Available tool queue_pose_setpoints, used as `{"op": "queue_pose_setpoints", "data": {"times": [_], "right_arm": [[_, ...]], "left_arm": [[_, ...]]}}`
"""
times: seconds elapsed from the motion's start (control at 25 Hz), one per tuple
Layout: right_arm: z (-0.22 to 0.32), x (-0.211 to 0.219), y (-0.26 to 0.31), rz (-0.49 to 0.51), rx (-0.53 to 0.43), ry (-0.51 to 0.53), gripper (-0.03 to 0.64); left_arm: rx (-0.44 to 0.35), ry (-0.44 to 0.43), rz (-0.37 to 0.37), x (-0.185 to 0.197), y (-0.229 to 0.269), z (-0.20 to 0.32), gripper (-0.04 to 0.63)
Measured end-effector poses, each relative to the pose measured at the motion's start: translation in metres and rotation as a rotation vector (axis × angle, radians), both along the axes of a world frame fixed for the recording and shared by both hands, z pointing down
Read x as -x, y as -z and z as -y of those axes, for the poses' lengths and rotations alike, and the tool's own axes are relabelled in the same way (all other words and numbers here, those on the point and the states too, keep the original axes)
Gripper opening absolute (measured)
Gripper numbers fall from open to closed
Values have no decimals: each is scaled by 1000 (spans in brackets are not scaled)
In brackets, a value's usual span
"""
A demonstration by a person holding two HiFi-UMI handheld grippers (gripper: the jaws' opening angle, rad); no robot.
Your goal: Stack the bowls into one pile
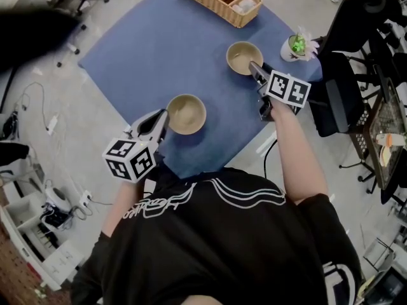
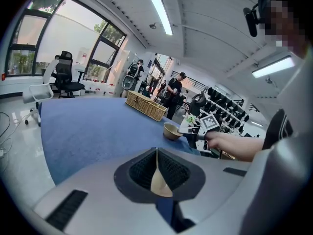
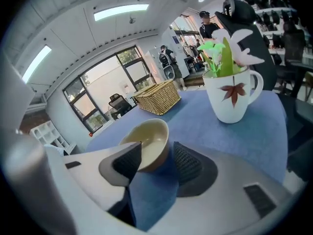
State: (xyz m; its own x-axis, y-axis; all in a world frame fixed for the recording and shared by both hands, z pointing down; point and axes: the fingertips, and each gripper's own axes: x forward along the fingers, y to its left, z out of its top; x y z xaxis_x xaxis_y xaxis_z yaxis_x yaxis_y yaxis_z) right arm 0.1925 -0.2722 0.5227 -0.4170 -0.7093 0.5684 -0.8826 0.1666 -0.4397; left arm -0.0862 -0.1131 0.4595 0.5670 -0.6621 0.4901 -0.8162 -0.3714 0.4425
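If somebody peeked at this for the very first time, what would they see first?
Probably the two round tan bowls on the blue table: the near bowl, its rim pinched in the left gripper, and the far bowl, with the open right gripper straddling its rim. Next, the woven wicker basket at the table's far edge and the white mug with a plant beside the far bowl.

near bowl left of far bowl, basket behind (mug right)

Left gripper clamped — right gripper (down-tilted) spread.
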Motion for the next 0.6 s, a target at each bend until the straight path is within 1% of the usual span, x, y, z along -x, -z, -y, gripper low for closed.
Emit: {"op": "queue_pose_setpoints", "data": {"times": [0.12,0.28,0.36,0.52,0.6], "right_arm": [[4,4,-5,23,18,-6,201],[5,5,-8,33,23,-7,172],[6,4,-8,34,24,-21,160],[6,2,-6,22,17,-64,92],[4,0,-4,29,13,-78,69]], "left_arm": [[-2,8,10,3,-1,-1,31],[-13,11,52,7,-4,-8,31],[-14,17,52,9,-5,-11,31],[-20,29,49,13,-2,-17,31],[-24,31,52,13,0,-21,31]]}}
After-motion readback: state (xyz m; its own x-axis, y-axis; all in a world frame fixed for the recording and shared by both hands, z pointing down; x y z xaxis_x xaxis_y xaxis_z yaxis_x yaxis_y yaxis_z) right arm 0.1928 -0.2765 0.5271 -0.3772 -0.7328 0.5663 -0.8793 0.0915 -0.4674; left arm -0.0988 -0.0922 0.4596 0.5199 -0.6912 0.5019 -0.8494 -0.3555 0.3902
